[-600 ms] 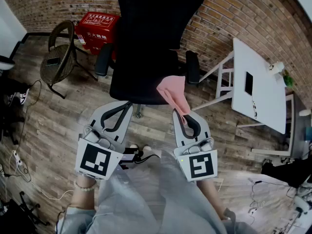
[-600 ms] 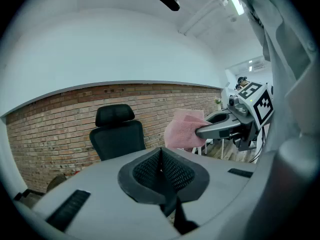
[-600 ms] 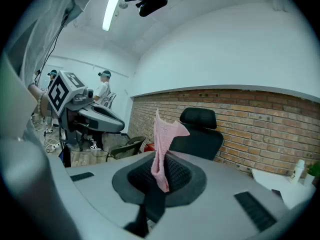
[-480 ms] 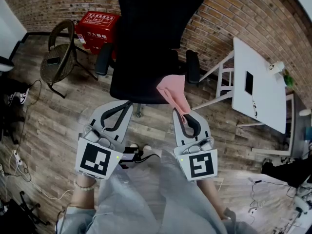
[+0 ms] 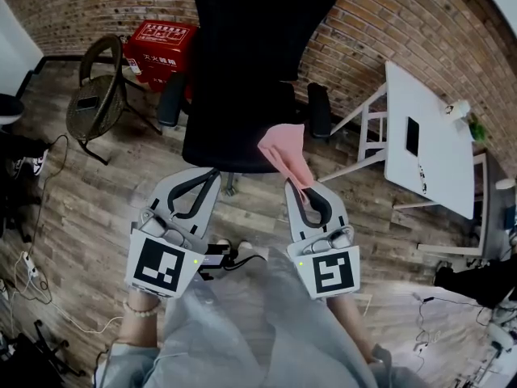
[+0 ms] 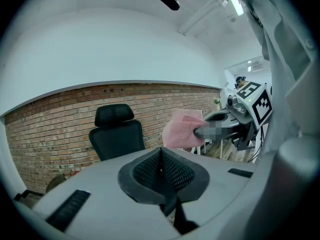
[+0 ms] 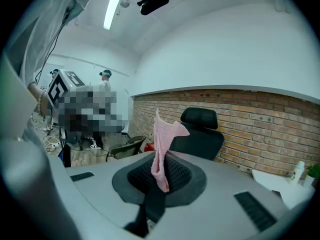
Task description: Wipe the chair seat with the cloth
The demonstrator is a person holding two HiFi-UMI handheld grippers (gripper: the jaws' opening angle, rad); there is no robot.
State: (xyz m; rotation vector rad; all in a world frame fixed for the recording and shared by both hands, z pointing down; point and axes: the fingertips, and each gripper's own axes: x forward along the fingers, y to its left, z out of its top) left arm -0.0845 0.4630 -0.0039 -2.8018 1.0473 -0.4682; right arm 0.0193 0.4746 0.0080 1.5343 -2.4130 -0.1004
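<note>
Right gripper (image 5: 301, 189): jaws clenched on pink cloth (image 5: 284, 148), unmoved; chair seat (image 5: 230, 132) just ahead, unwiped. Left gripper (image 5: 205, 176): jaws closed, empty.

Pink cloth (image 5: 287, 153), black chair (image 5: 242, 95), red box (image 5: 161, 45), white table (image 5: 428, 144)

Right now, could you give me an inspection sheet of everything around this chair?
Surface: black chair seat, nothing lying on it.
Job's things: pink cloth, held up by the seat's front corner.
Clutter: red box, wicker chair, white table.
Grippers: right gripper shut on the pink cloth; left gripper shut, empty.
Cables: loose cables on the floor at left.
Surroundings: brick wall, wooden floor.
</note>
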